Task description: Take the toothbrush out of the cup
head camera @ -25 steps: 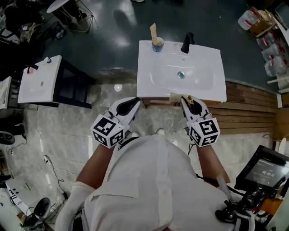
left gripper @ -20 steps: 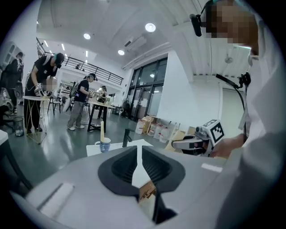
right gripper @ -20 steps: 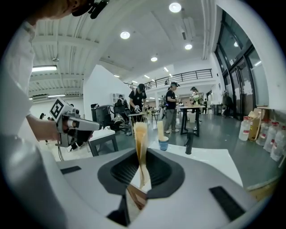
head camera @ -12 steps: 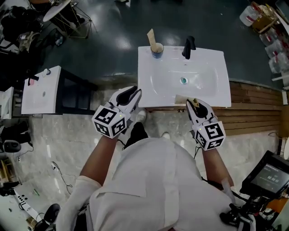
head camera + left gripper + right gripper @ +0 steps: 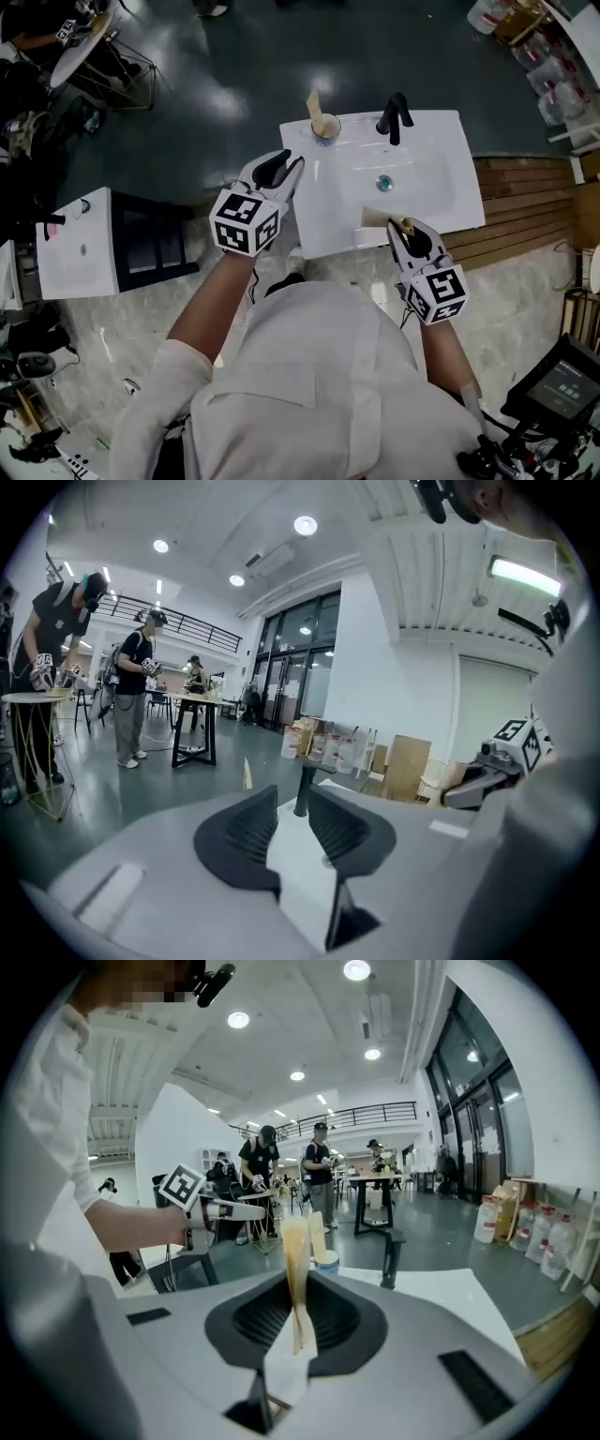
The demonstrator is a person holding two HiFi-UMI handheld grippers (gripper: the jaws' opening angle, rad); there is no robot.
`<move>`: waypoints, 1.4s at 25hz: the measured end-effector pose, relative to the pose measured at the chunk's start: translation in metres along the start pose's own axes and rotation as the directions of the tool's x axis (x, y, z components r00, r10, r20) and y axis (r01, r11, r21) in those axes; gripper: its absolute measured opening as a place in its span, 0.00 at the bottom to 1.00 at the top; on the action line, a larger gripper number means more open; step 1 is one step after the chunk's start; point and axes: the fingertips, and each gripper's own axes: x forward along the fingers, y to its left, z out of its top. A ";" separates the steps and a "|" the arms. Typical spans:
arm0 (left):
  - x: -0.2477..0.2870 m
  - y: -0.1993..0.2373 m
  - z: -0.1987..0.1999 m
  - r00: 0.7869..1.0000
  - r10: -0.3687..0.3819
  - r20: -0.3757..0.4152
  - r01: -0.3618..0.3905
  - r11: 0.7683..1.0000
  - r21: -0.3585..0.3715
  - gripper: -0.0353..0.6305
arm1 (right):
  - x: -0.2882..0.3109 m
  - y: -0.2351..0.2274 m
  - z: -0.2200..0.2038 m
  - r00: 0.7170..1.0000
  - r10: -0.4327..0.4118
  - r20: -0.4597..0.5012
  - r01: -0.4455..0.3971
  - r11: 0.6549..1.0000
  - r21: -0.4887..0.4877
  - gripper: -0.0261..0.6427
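A pale blue cup [image 5: 326, 126] stands at the white sink's back left corner with the toothbrush [image 5: 314, 103], a flat tan stick, upright in it. My left gripper [image 5: 294, 167] hovers over the sink's left rim, short of the cup. Its jaws have just been opening and stand open with nothing between them [image 5: 291, 801]. My right gripper [image 5: 400, 226] is at the sink's front rim, shut on a tan flat strip [image 5: 296, 1269]. In the right gripper view the cup [image 5: 326, 1261] and the toothbrush [image 5: 316, 1227] show beyond that strip.
A black tap [image 5: 394, 117] stands at the back of the white sink [image 5: 441, 150], its drain [image 5: 383, 184] in the middle. Another white sink unit [image 5: 80, 248] stands at the left, wooden boards [image 5: 525, 197] at the right. People work at tables [image 5: 192, 705] further off.
My left gripper moved forward along the sink's left side toward the cup and its jaws opened. The right gripper moved slightly forward with the tan strip still in it.
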 end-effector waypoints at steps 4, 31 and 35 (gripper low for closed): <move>0.033 0.029 0.004 0.998 -0.051 -0.023 0.051 0.999 0.016 0.20 | 0.010 0.009 0.004 0.998 -0.066 -0.004 0.066 0.997 0.039 0.10; 0.149 0.089 -0.013 0.996 -0.061 -0.072 0.057 0.996 -0.062 0.16 | -0.020 0.028 -0.008 0.942 -0.326 -0.075 0.333 0.935 0.119 0.10; 0.149 0.092 -0.011 0.997 -0.047 -0.065 0.043 0.996 -0.075 0.12 | -0.024 0.024 -0.007 0.940 -0.332 -0.073 0.339 0.934 0.117 0.10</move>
